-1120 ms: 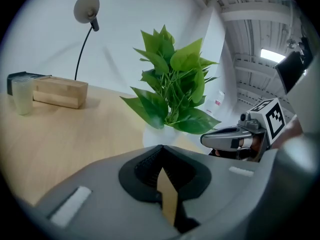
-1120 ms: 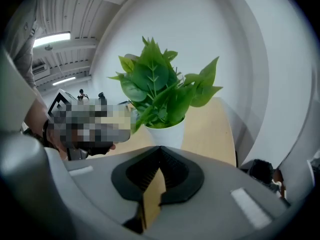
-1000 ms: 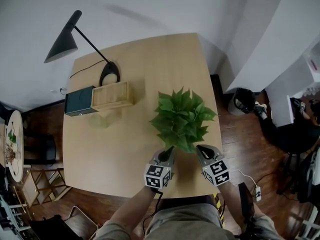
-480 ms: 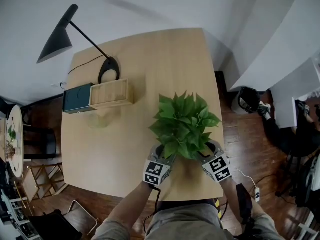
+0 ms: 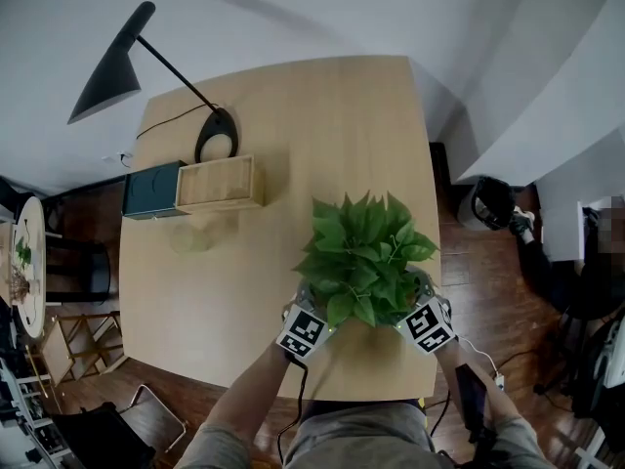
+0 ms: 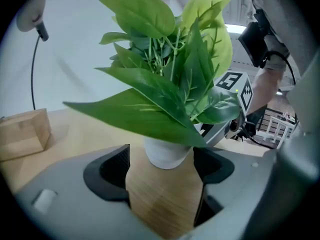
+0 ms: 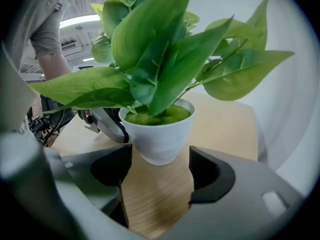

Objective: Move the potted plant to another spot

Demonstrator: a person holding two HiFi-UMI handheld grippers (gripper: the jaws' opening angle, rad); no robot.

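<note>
Green leafy potted plant (image 5: 363, 262) at the near right of a wooden counter (image 5: 293, 106), tongs on either side.
Left tongs (image 6: 161, 159) and right tongs (image 7: 160, 156) are both opening, released, each with the white pot (image 7: 159, 134) at its mouth but unpressed. Likely light yet top-heavy; the smooth, tapered pot may slip and the soft leaves give no hold, so grasp the pot wall from both sides, below the rim.

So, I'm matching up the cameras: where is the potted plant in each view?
Head view: potted plant, lower centre-right.
Left gripper view: potted plant, centre, leaves filling the top.
Right gripper view: potted plant, centre, leaves filling the top.
Shared landmark: the wooden table under it.
</note>
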